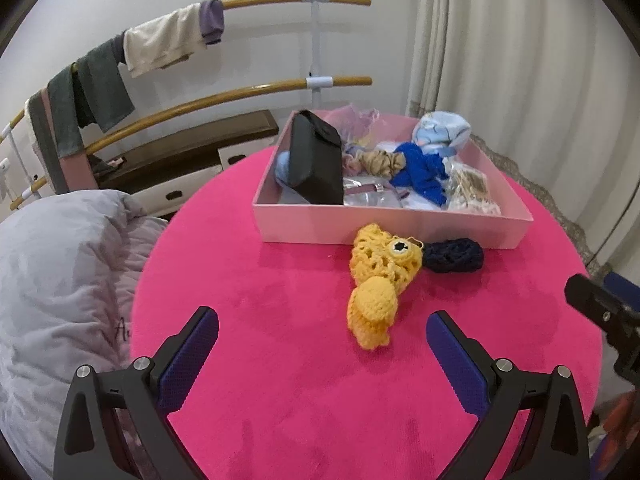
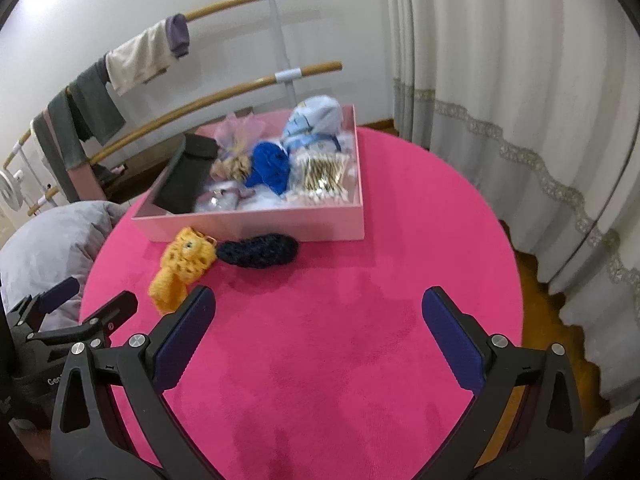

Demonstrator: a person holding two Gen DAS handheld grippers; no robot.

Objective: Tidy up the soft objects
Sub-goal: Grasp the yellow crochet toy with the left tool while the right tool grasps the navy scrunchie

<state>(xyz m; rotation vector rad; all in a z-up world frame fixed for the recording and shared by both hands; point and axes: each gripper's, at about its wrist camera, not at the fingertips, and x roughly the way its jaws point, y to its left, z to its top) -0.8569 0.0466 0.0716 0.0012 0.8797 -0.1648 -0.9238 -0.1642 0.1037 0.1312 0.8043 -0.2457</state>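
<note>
A yellow crochet toy lies on the round pink table, just in front of a pale pink box. A dark navy knitted piece touches the toy's right side. Inside the box sit a black pouch, a blue knit item, a light blue bundle and a bag of cotton swabs. My left gripper stands open just short of the toy. My right gripper stands open over bare table.
A grey duvet lies left of the table. Clothes hang on a wooden rail rack behind. White curtains hang at the right. The right gripper's body shows at the left view's right edge, and the left gripper at the right view's left edge.
</note>
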